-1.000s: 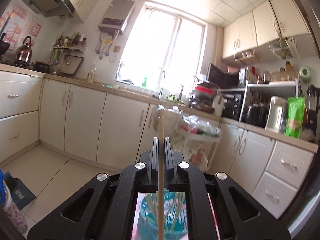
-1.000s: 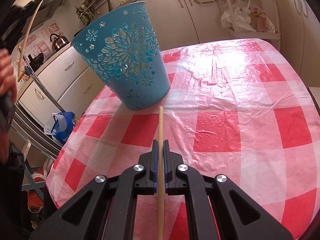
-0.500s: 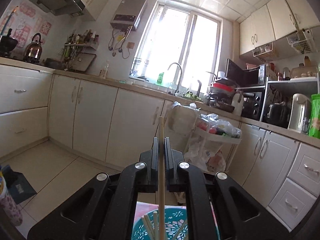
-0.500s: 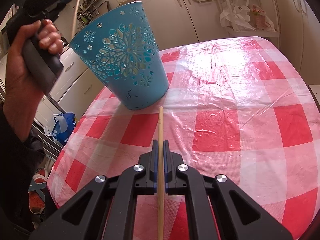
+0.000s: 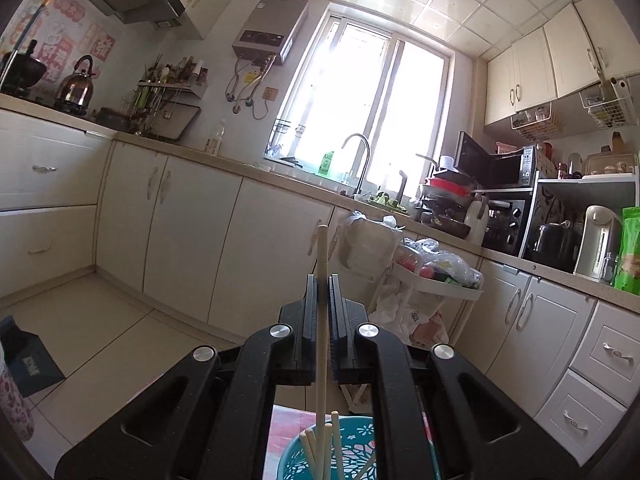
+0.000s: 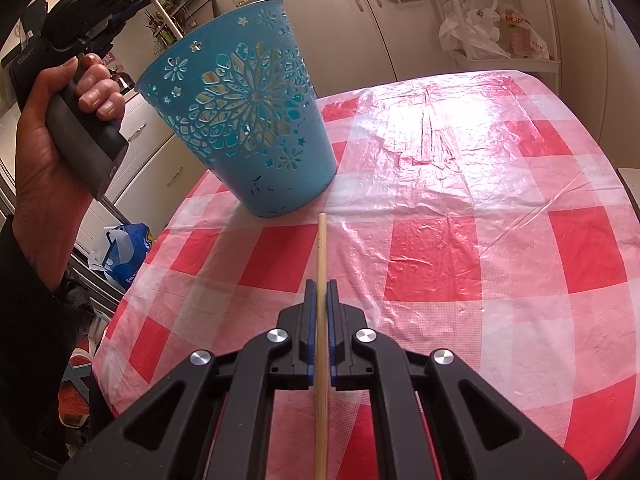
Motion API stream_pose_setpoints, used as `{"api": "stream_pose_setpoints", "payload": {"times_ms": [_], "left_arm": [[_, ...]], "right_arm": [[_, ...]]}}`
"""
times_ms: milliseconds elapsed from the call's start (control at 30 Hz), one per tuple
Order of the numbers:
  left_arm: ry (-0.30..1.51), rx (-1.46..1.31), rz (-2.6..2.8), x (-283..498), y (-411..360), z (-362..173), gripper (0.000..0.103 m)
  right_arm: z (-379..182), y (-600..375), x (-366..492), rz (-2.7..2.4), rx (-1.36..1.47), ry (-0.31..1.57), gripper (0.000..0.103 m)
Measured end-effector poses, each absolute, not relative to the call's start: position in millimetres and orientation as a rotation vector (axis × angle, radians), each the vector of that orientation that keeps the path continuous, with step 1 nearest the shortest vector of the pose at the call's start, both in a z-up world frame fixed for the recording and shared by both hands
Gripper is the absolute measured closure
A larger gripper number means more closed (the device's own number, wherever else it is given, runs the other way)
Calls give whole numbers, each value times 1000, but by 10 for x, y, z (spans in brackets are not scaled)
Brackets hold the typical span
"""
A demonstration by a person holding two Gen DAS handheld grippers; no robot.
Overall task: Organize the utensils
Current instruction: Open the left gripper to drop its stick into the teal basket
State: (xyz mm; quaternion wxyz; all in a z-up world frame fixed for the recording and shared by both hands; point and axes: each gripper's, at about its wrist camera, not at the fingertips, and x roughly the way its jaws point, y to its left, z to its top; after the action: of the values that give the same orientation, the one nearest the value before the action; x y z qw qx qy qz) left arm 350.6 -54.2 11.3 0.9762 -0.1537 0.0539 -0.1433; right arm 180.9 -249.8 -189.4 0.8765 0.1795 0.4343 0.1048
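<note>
A blue cut-out basket (image 6: 244, 108) stands on the red-and-white checked tablecloth (image 6: 460, 240). My right gripper (image 6: 321, 286) is shut on a wooden chopstick (image 6: 321, 264), level above the cloth, just short of the basket's base. My left gripper (image 5: 323, 280) is raised above the basket's left rim; a hand holds it in the right wrist view (image 6: 100, 20). A chopstick (image 5: 322, 320) stands between its slightly parted jaws, its lower end in the basket (image 5: 352, 452) beside several other chopsticks (image 5: 336, 440).
Cream kitchen cabinets (image 5: 192, 232) and a white trolley with bags (image 5: 436, 272) stand beyond the table. A blue bag (image 6: 126, 248) lies on the floor left of the table edge.
My left gripper swung in over the basket and lowered its chopstick into it; its jaws have parted slightly. The right gripper has stayed still with its chopstick.
</note>
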Motion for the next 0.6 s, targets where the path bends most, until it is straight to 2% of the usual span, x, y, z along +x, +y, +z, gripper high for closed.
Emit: {"api": "stream_pose_setpoints", "payload": {"times_ms": [133, 367, 433, 500, 600], "left_arm": [[132, -304, -292, 3525, -566, 74, 98], [266, -123, -316, 3398, -789, -225, 96], [282, -82, -308, 3294, -786, -315, 84], [264, -44, -274, 3131, -753, -369, 48], [214, -23, -241, 2881, -633, -353, 43]], "right_arm": [[-1892, -2500, 1809, 219, 377, 903, 97], [-1870, -2513, 1785, 222, 380, 885, 97], [-1833, -2527, 1747, 223, 378, 858, 97], [-1775, -2535, 1691, 225, 372, 816, 97], [-1665, -2526, 1585, 228, 356, 736, 97]]}}
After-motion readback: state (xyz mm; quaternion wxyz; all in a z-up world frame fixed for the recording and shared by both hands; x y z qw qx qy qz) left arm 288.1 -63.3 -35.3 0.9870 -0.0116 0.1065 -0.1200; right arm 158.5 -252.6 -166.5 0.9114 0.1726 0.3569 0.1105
